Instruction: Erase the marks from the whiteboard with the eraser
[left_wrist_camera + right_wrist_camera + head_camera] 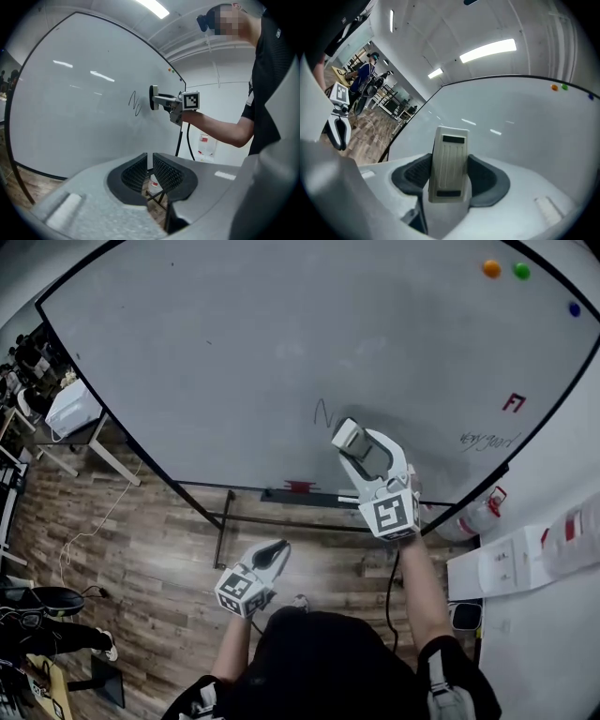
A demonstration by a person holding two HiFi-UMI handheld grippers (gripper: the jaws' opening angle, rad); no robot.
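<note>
Up at the smooth grey whiteboard [234, 362], my head view shows the right hand-held gripper [352, 442] holding the blocky eraser [343, 433] just beside a thin black squiggle [322, 412]; the left hand-held gripper [274, 551] hangs low, well apart. Its own view shows ribbed black pads [133, 171] nearly touching, nothing between them. My right gripper view shows dark pads [410, 176] clamped on the ribbed, cream plastic eraser.

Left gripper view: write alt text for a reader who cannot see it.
The right gripper holds a white eraser at the whiteboard, beside a black squiggle. In the foreground, the left gripper is shut and empty.
</note>
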